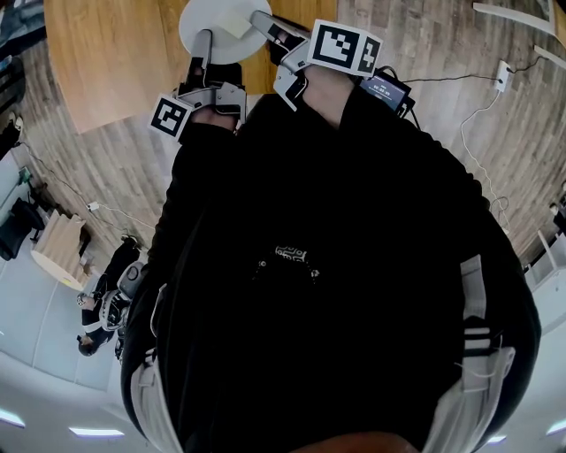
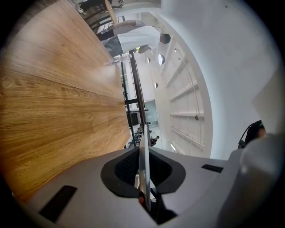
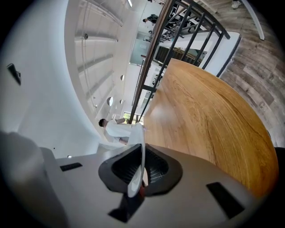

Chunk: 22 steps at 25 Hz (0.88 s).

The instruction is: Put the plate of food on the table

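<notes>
Plate (image 1: 210, 34): white and round, it is hanging over the wooden table (image 1: 106, 62), just inside the table's near edge. Whether its base is touching the top cannot be determined. A pale item (image 1: 235, 25) is lying on it toward the right rim; what food it is cannot be made out.

Grip: your left gripper (image 1: 202, 46) is pinching the plate's left rim. The thin edge is showing edge-on between its pads in the left gripper view. Your right gripper (image 1: 263, 21) is pinching the opposite rim the same way.

Step judged: set-down onto the table. Recommendations:
- You should be bringing both rims down together, so the plate is staying level and the item is not sliding
- You should be placing it well inside the table's edge, not on the lip
- You should be opening the jaws only once the base is bearing flat, then drawing each gripper straight back off its rim

Pose: both grippers are reaching out ahead of your chest, converging on the plate from either side, pointing close to level with a slight downward tilt
</notes>
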Tool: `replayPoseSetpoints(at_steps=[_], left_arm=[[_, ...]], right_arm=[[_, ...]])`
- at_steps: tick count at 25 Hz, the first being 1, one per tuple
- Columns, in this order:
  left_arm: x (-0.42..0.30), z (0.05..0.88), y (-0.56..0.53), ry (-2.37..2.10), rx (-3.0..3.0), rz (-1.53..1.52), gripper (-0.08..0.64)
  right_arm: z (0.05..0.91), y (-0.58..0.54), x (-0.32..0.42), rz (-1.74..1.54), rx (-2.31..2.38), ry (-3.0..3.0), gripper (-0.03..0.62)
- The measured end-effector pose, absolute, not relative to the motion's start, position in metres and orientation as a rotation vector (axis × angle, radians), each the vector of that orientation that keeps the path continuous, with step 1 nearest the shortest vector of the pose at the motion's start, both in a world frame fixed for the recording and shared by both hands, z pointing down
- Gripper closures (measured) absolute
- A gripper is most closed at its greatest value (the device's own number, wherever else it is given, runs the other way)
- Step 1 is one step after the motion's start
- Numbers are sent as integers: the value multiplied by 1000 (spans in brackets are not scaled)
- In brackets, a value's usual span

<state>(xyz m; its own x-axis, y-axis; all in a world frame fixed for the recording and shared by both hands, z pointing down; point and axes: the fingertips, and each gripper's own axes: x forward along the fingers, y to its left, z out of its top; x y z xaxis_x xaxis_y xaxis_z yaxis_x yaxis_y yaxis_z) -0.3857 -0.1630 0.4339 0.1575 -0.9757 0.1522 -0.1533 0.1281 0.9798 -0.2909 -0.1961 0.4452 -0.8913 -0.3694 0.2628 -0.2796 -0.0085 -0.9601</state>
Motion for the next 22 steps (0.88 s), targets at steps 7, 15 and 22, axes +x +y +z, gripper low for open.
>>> replayPoseSetpoints(at_steps=[7,15,22], left_arm=[[-391,452,-162,-1226,1283,-890,533],[-396,472,-166,-1210,1285,-895,534],[-396,490,-167,-1217,1266,-915,534]], right_arm=[[465,-192,-296,-2077,-733,2134,561],[484,-195,-301,-2088,-758,2121,563],[501,-197,-300,-2096,-758,2113,563]])
